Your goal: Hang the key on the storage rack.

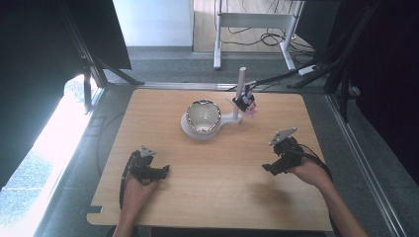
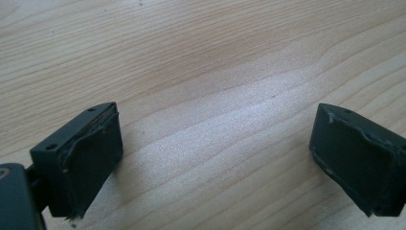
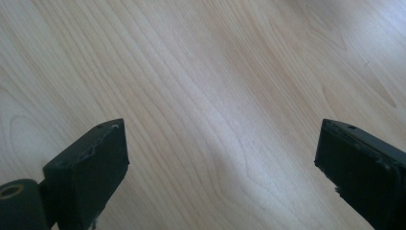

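Wooden table (image 1: 207, 168): bowl (image 1: 203, 116) lies well beyond both grippers' open fingers (image 2: 86, 163).

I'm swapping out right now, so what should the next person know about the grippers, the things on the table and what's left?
Left gripper: open, nothing between its jaws, low over bare table at the near left.
Right gripper: open, nothing held, low over bare wood at the near right.
Things: a shiny bowl sits on a white stand at the far middle of the table. A post rises from the stand's right end, with a small dark item hanging on it; too small to identify.
Done: cannot tell from how things lie; neither gripper is near the bowl or stand.
Left: probably reaching to the bowl and stand.
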